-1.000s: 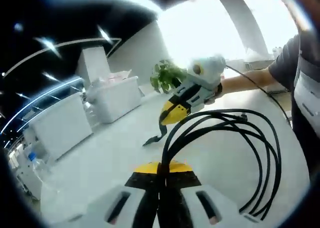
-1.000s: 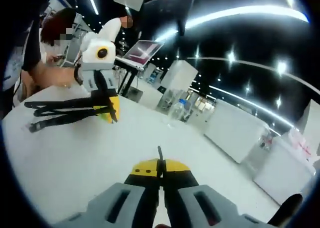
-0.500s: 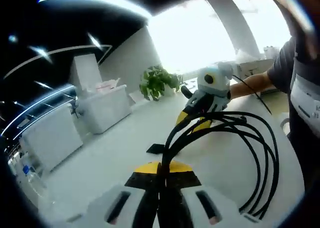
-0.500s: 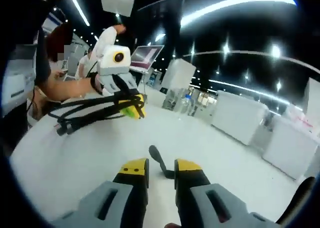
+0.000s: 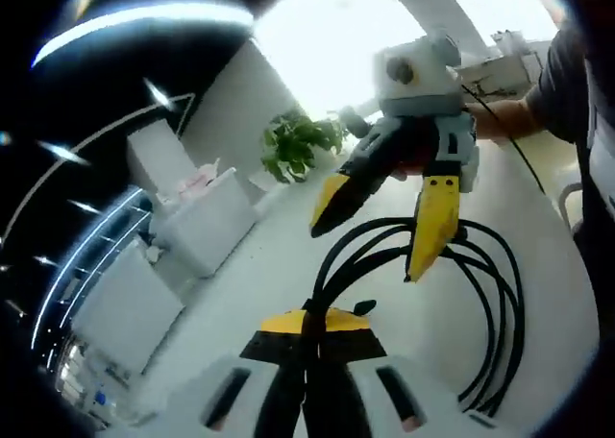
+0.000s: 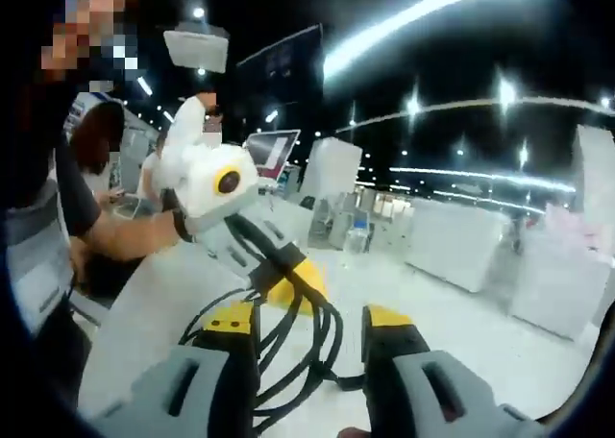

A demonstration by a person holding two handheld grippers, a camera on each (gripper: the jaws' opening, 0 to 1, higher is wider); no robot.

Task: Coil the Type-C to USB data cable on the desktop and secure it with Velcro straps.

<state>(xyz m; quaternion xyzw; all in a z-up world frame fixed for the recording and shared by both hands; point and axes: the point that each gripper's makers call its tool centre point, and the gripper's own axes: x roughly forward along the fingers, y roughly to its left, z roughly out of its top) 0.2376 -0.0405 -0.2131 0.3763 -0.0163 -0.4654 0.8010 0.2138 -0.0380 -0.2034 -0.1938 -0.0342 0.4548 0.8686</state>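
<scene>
A black data cable [image 5: 500, 304] is wound into several loops and lifted over the white table [image 5: 240, 294]. My left gripper [image 5: 309, 321] is shut on the bunched side of the coil. In the right gripper view, that left gripper [image 6: 306, 290] comes in from the left, clamping the cable [image 6: 317, 347]. My right gripper [image 6: 307, 318] is open, its yellow-tipped jaws standing either side of the coil. In the left gripper view, the right gripper [image 5: 365, 254] hangs over the loops with its jaws spread. A small dark piece [image 5: 361, 307] lies by the coil; I cannot tell whether it is the strap.
White storage boxes [image 5: 207, 227] and a potted plant [image 5: 293, 145] stand at the table's far side. A person's arm [image 6: 120, 236] reaches in from the left. A laptop [image 6: 271, 150] and a water bottle [image 6: 357, 234] sit beyond the table.
My right gripper opened, let go of the black strap and moved over to the coil, which now sits between its jaws. The left gripper kept its hold on the cable.
</scene>
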